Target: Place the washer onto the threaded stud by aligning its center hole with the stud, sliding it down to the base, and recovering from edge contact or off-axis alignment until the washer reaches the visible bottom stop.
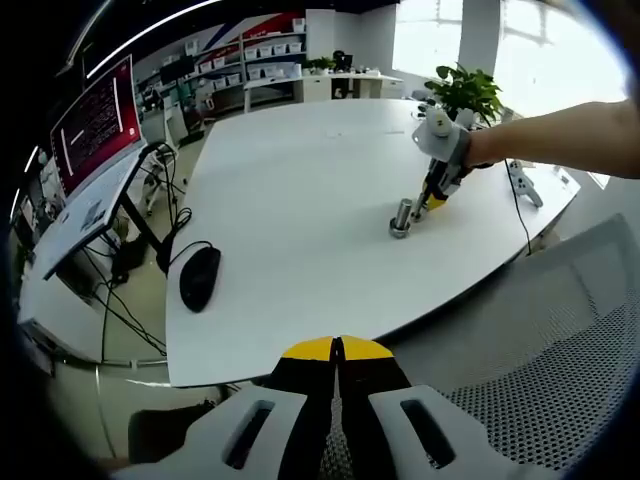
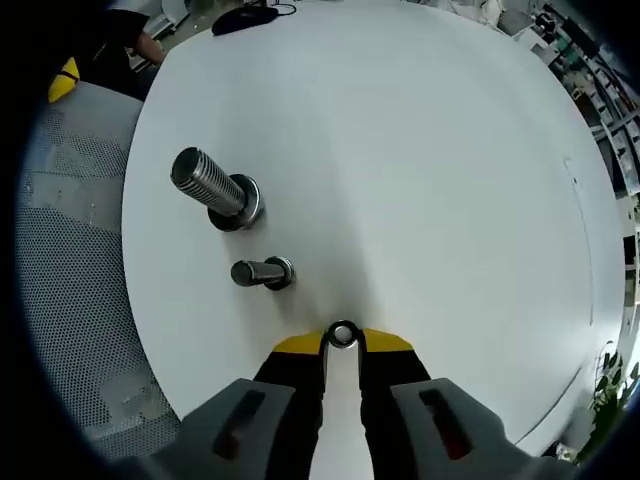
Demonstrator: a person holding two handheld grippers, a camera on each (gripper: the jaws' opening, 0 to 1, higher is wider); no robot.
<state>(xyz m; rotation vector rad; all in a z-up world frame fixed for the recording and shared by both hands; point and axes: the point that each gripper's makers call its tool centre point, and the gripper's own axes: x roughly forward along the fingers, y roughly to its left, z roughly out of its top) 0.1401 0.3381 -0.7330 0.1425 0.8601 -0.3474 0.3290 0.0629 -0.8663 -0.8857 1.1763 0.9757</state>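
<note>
On the white table (image 2: 420, 160) there are two threaded studs: a big one (image 2: 212, 187) and a smaller one (image 2: 258, 272). One washer (image 2: 342, 334) sits pinched in the right gripper (image 2: 342, 340) tips, near the smaller one. Left gripper (image 1: 338, 350) jaws look pressed together, holding nothing.

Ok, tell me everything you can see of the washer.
The washer is a small flat ring of shiny grey metal with a dark round center hole. In the right gripper view it sits between the yellow tips of the right gripper, which look closed on its rim, holding it face-on to the camera just above the white table. It is not yet on either stud: the smaller stud and the larger threaded stud stand apart from it, both bare.
</note>
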